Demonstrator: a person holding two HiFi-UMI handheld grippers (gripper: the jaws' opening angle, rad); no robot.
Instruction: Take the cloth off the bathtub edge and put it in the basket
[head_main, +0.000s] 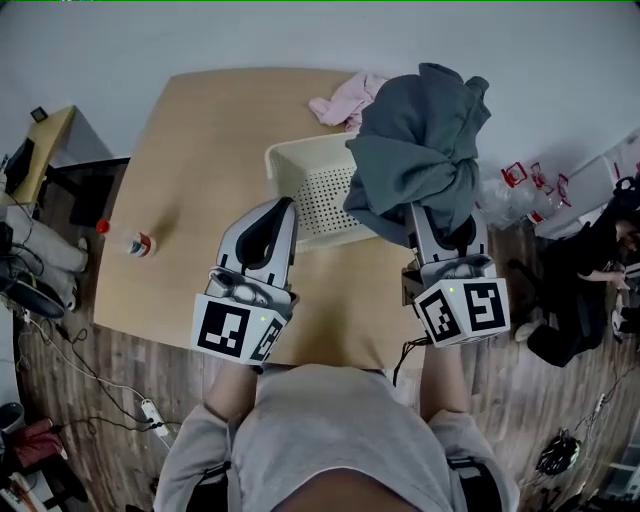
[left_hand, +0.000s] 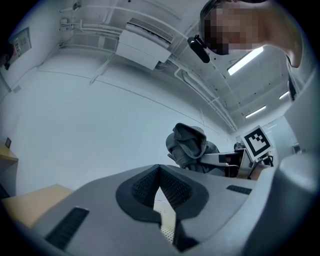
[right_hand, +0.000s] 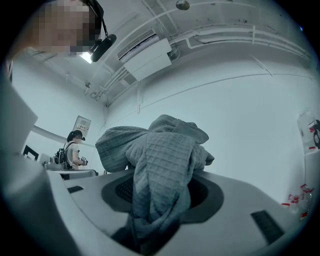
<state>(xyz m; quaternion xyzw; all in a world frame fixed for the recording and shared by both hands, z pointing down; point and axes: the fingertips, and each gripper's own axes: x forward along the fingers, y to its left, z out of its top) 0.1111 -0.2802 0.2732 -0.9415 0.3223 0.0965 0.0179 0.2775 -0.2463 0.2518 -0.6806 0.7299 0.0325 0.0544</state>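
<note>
A grey waffle-weave cloth (head_main: 420, 150) hangs bunched from my right gripper (head_main: 441, 226), which is shut on it. The cloth is held above the right side of a white perforated basket (head_main: 290, 160) on the wooden table (head_main: 200, 150). In the right gripper view the cloth (right_hand: 160, 170) fills the gap between the jaws of the right gripper (right_hand: 160, 196) and spills up over them. My left gripper (head_main: 276, 214) sits just left of the basket with its tips together and nothing in them. In the left gripper view the left gripper (left_hand: 159, 173) points toward the cloth (left_hand: 190, 147).
A pink cloth (head_main: 345, 100) lies on the table behind the basket. A small bottle with a red cap (head_main: 135, 243) lies near the table's left edge. A person (head_main: 590, 280) sits at the far right. Cables and a power strip (head_main: 155, 415) lie on the floor at left.
</note>
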